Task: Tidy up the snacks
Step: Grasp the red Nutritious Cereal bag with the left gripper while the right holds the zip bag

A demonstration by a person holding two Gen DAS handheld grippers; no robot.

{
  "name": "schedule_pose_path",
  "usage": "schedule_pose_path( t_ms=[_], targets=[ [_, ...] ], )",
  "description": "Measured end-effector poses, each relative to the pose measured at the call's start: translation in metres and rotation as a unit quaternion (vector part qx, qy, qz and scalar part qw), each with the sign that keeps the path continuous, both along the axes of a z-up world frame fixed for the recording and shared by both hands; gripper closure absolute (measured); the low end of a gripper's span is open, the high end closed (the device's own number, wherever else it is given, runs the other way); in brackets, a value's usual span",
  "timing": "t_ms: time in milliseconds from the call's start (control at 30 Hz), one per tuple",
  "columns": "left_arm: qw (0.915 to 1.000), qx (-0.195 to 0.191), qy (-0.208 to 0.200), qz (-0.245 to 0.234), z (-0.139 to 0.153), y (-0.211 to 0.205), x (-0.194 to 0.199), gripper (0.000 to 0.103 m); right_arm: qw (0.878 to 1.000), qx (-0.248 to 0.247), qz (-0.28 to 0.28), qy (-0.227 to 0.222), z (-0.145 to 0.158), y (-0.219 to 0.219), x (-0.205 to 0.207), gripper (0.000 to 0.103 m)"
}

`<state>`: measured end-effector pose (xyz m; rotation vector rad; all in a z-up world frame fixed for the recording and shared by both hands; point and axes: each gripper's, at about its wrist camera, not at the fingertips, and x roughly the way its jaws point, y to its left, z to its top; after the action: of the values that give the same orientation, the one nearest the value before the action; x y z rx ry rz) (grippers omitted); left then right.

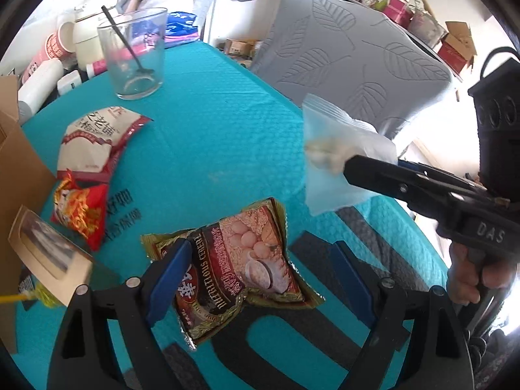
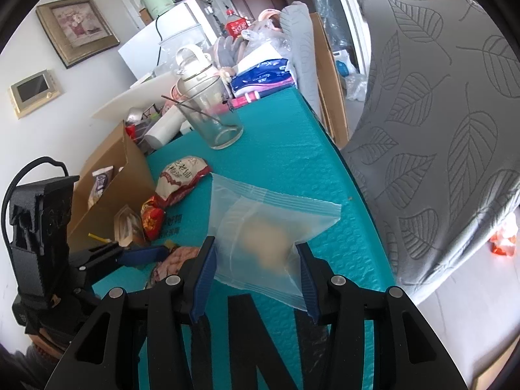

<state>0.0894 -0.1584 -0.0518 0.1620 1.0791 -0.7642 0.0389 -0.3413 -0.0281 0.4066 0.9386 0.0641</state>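
Holding a clear zip bag (image 2: 260, 237) with pale snack pieces inside, the right gripper (image 2: 256, 273) is pinching its lower part between narrowed fingers (image 2: 204, 273), so the bag is hanging clear of the teal table (image 2: 286, 149) with its zip strip pointing away. Gripping it low is probably keeping the contents bunched near the fingers and the mouth free.

The left gripper (image 1: 260, 276) is hovering with its fingers (image 1: 169, 279) spread wide on either side of a brown cereal packet (image 1: 240, 260) that is lying flat on the table; the fingers are not pressing it, so nothing is being held there. Straddling the packet this way looks like preparation for closing on it.

The other snacks are lying in a loose row toward the cardboard box (image 2: 110, 188) at the table's left edge: a white-and-red packet (image 1: 94, 143) and, touching its lower end, a small red-and-yellow packet (image 1: 81, 214). The box is standing open, with at least one wrapped item visible inside from the right wrist view, so it is probably serving as the collecting place.

Counting what is showing: one zip bag, one cereal packet, one white-and-red packet, one small red packet, one cardboard box. One drinking glass (image 1: 136, 55) with a single spoon (image 1: 123, 39) is standing farther back, apart from the snacks, and one small windowed carton (image 1: 48, 256) is sitting at the left edge of the left wrist view.
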Motion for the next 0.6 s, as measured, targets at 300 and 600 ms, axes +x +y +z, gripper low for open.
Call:
schedule_pose_path(
  t_ms=[300, 600],
  targets=[
    [0.9977, -0.017, -0.014, 0.064, 0.010, 0.019, -0.019, 0.016, 1.000, -0.008, -0.001, 0.012, 0.001, -0.002, -0.027, 0.057],
    [0.9960, -0.007, -0.013, 0.089, 0.005, 0.023, -0.016, 0.016, 0.999, -0.005, 0.033, 0.031, -0.010, 0.011, -0.040, 0.057]
  ],
)
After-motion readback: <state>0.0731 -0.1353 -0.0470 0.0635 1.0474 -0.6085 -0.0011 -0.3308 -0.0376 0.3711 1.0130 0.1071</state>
